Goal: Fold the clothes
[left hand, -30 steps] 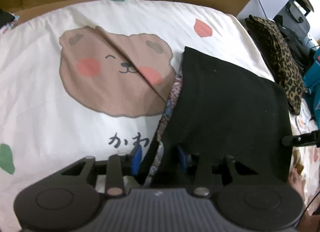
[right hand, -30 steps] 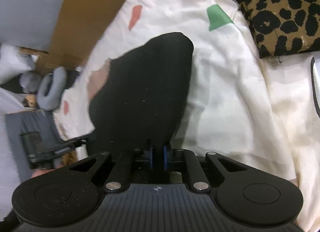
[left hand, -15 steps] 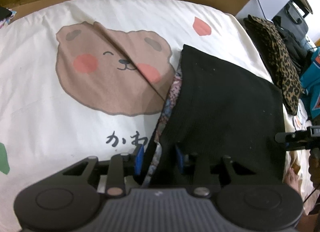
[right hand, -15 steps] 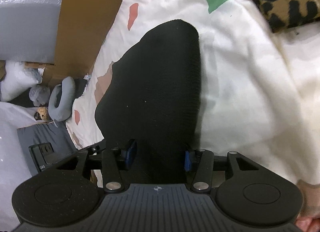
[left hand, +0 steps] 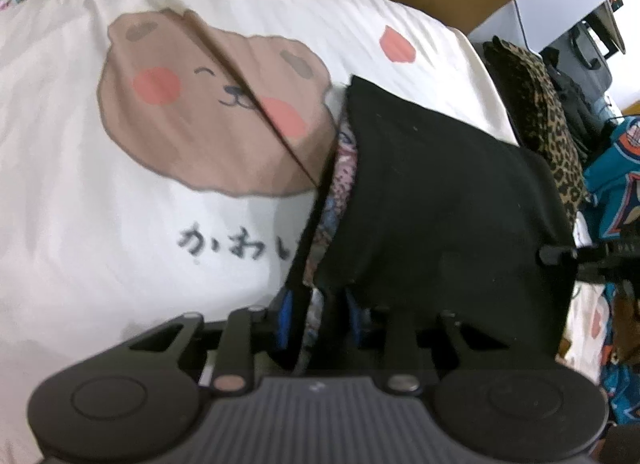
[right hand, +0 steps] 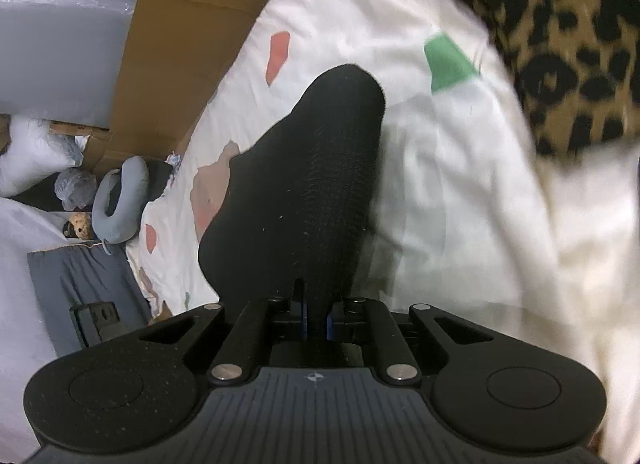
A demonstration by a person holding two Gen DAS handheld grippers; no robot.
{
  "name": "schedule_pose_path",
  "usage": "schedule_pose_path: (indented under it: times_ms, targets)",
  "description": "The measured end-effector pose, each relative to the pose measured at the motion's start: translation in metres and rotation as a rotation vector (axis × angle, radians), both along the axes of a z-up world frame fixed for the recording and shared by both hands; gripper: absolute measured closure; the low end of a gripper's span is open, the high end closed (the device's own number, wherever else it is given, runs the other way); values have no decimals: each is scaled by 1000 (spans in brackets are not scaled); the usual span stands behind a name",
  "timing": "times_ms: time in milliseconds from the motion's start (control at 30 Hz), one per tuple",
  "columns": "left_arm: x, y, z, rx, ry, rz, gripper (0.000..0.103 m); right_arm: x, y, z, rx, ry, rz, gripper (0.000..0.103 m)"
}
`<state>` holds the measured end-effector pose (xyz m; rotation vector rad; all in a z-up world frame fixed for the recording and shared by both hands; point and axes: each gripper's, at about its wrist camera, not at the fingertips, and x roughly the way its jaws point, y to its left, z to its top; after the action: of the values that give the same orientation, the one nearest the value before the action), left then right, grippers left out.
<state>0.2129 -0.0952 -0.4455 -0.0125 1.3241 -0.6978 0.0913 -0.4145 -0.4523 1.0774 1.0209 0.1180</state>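
**Both fingers clamped on black knit, near edge**

Nearest me, left gripper (left hand: 318, 318): jaws have just been closing, fingers now pinching the near hem of the black garment (left hand: 440, 203), patterned lining (left hand: 342, 179) caught between them too; right gripper (right hand: 316, 318): jaws just snapped closed, fingers nearly together on a bunched black edge; garment lies on the bed, on the bear sheet (left hand: 120, 223); I judge it soft, light, limp, ribbed knit, not slippery, layers may slide apart; best taken at corners and hem; farther out, sheet print reads "かわい", rest hidden; leopard fabric (right hand: 560, 43) beyond; no brand label readable.
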Motion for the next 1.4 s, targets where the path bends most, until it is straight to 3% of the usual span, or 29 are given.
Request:
schedule_pose_path:
  times_ms: [167, 333, 500, 667, 1033, 1133, 1200, 1267, 1400]
  targets:
    - [-13, -8, 1, -13, 26, -5, 75, 6, -20, 4, -40, 0, 6, 97]
    - [-8, -17, 14, 12, -1, -59, 72, 10, -23, 0, -48, 8, 32, 96]
    - [4, -19, 30, -3, -20, -60, 51, 10, -25, -3, -44, 10, 31, 92]
    - [19, -28, 36, -41, -29, -49, 40, 10, -24, -4, -42, 4, 40, 92]
    - [44, -47, 16, -81, 37, -8, 42, 12, -22, -11, -38, 10, 49, 91]
    - [47, -53, 10, -83, 48, -10, 51, 13, -22, -13, -37, 12, 51, 89]
    - [47, -56, 5, -77, 51, -16, 55, 14, -22, -15, -40, 9, 48, 84]
    - [47, -59, -1, -72, 50, -24, 56, 15, -22, -16, -43, 6, 44, 67]
    - [49, -59, -6, -84, 57, -35, 52, 19, -21, -21, -25, -2, 41, 65]
